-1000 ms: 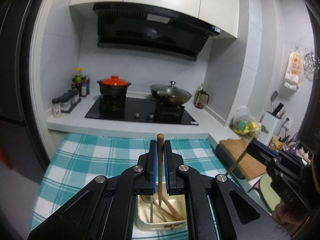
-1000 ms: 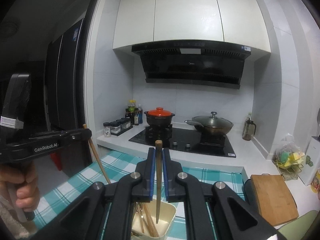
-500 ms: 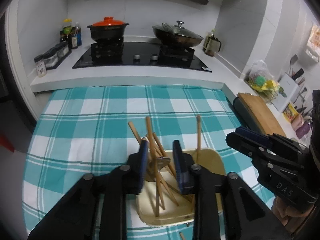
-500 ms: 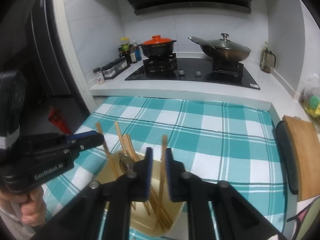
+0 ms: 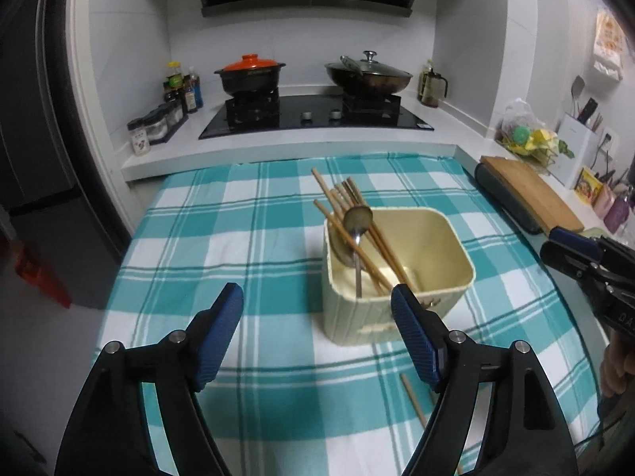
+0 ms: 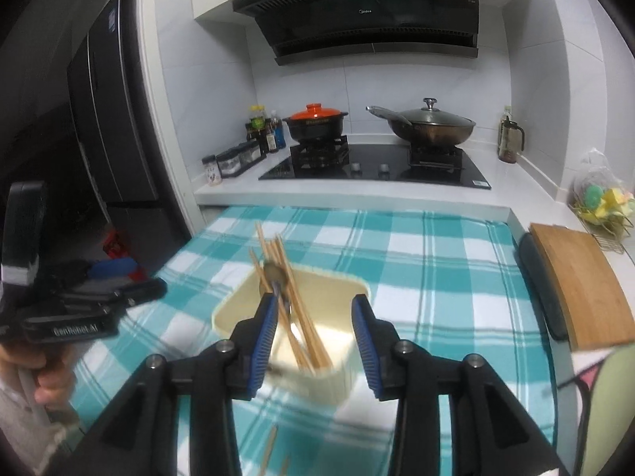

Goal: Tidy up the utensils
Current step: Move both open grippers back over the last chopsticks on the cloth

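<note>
Both tongs, left (image 5: pixel 317 341) and right (image 6: pixel 313 341), have just been opening and stand empty near the holder (image 5: pixel 397 277); next, pinch a stray chopstick (image 5: pixel 412 400) off the surface low and mid-shaft.

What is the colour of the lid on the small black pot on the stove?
The lid is orange-red, clearest in the right wrist view.

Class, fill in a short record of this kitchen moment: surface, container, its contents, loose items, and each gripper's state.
surface: teal checked tablecloth
container: cream square bin, upright on the cloth
contents: wooden chopsticks and a metal spoon, leaning toward the bin's left rim
loose items: one chopstick lying on the cloth in front of the bin
left gripper: open, nothing between its fingers, jaws just been opening
right gripper: open, holding nothing, jaws just been opening
</note>
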The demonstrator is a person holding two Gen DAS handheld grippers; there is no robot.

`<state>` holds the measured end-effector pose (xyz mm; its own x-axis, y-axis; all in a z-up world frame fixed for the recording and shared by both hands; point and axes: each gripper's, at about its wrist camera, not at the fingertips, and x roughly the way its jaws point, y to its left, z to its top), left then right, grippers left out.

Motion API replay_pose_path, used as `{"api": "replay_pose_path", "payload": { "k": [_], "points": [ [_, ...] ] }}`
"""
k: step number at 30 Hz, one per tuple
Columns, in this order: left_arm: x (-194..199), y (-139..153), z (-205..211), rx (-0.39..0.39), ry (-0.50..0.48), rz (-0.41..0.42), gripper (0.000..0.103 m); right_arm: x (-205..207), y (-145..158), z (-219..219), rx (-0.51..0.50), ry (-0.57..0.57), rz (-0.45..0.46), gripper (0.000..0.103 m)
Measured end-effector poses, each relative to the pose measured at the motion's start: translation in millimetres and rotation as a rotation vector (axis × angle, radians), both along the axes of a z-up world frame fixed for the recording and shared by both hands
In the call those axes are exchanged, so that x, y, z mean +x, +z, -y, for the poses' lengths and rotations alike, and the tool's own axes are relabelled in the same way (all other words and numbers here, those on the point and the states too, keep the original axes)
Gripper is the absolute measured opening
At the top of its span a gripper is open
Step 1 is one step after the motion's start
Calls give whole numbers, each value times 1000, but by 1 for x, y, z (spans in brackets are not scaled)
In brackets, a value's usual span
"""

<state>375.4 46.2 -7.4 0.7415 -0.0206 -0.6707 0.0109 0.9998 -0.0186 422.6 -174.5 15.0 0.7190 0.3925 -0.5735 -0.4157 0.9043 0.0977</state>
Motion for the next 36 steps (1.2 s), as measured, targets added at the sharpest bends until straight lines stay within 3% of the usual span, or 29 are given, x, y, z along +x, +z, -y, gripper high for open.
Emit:
{"api": "replay_pose_path", "payload": {
  "k": [4, 8, 20, 25, 30, 36],
  "points": [
    [-30, -4, 5, 20, 8, 4, 83, -46, -21, 11, -64, -9, -25, 39],
    [-53, -2, 11, 36, 13, 24, 85, -79, -37, 21, -65, -20, -59, 39],
    [-92, -8, 20, 78, 6, 35, 91, -132, -65, 35, -24, -68, -85, 39],
    [-100, -57, 12, -7, -8, -86, 93, -149, -88, 43, -19, -113, -95, 39],
    [-102, -124, 31, -108, -39, -255, 92, -170, -139, 41, -33, -96, -190, 39],
    [-97, -148, 77, -69, -77, -244, 92, -200, -161, 48, -8, -117, -219, 39]
  ]
}}
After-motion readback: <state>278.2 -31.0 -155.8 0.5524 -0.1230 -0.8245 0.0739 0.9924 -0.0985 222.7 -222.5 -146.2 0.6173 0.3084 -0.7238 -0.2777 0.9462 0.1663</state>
